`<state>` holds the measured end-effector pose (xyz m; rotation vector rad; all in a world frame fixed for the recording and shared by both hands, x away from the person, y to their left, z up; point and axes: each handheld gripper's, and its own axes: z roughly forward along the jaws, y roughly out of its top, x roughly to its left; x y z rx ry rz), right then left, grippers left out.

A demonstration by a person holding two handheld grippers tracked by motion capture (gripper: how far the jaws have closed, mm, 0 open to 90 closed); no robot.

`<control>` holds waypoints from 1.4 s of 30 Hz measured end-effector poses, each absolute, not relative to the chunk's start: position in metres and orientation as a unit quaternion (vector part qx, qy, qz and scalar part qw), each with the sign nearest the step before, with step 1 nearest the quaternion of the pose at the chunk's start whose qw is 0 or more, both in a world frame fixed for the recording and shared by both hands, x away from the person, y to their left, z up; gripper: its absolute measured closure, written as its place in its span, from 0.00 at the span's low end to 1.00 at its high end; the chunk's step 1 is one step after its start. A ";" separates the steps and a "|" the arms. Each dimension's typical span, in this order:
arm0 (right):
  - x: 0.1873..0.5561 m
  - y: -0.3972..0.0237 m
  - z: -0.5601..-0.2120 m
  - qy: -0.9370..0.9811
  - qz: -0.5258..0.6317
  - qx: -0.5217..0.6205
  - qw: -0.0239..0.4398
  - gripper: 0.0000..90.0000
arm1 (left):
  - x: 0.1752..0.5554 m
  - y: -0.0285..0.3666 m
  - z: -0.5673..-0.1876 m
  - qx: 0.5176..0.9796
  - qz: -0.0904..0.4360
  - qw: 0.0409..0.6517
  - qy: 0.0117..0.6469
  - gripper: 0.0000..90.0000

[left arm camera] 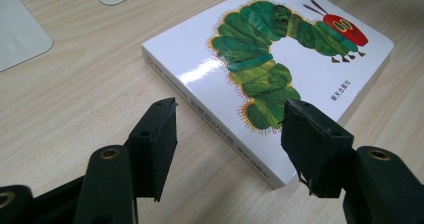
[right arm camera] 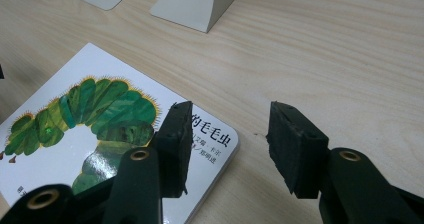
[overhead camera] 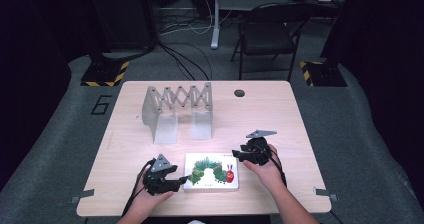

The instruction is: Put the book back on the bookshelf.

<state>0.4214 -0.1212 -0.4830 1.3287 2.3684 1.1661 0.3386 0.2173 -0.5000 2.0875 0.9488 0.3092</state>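
White caterpillar book [left arm camera: 280, 59], Chinese title characters 毛毛虫 legible

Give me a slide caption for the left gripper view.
Left gripper open, fingers straddling the spine corner of a caterpillar board book lying flat on the wooden table.

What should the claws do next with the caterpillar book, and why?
Probably ease the left claw forward until its open jaws straddle the near edge of the caterpillar book, then close. The book lies flat on the table, ungripped, with the edge right ahead. The right claw hovers open beside a corner.
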 end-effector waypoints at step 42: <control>0.431 -0.115 -0.498 0.807 0.379 0.449 0.061 0.57 | 0.328 0.192 -0.516 0.856 0.107 0.372 0.344 0.36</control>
